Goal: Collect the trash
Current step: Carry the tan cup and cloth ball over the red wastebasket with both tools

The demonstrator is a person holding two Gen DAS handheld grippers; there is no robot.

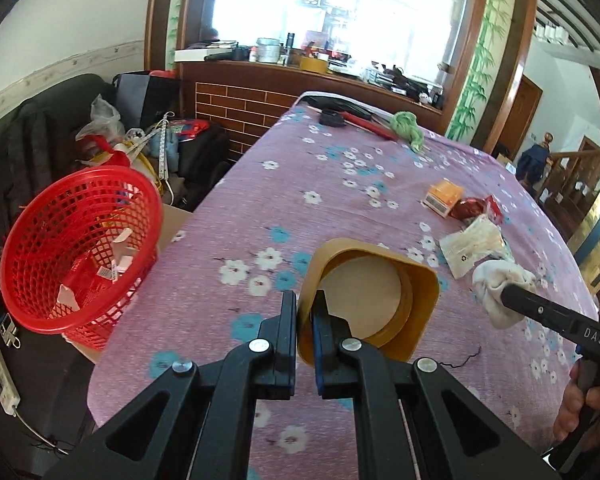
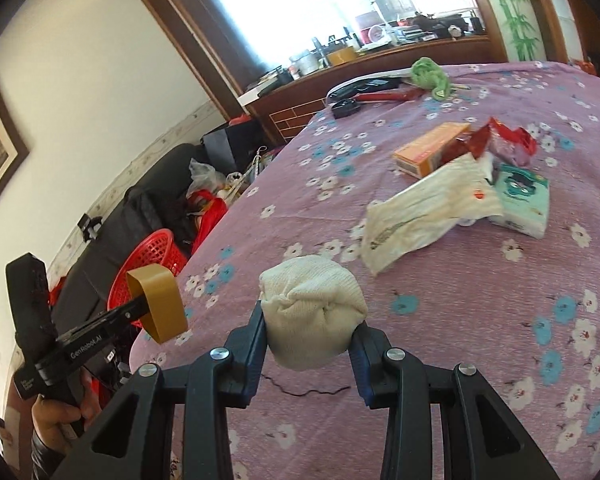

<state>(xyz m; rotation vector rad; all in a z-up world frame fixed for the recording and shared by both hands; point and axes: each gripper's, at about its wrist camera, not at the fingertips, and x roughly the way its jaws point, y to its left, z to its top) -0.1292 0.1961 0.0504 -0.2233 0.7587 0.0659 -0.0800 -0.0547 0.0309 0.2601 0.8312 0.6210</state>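
Observation:
My left gripper (image 1: 305, 307) is shut on the wall of a tan tape roll (image 1: 370, 298) and holds it above the floral tablecloth; the roll also shows in the right wrist view (image 2: 158, 304). My right gripper (image 2: 310, 322) is shut on a balled white sock (image 2: 314, 312), which also shows in the left wrist view (image 1: 498, 286). A red mesh basket (image 1: 80, 256) with paper scraps inside stands off the table's left edge. More trash lies on the table: an orange box (image 2: 430, 152), a red wrapper (image 2: 504, 138), a white plastic bag (image 2: 424, 212) and a tissue pack (image 2: 522, 202).
The purple floral tablecloth (image 1: 300, 200) covers a long table. At its far end lie a green cloth (image 1: 410, 126), a red stick and a black object. A dark sofa with bags stands to the left. A power strip (image 1: 0, 380) lies on the floor.

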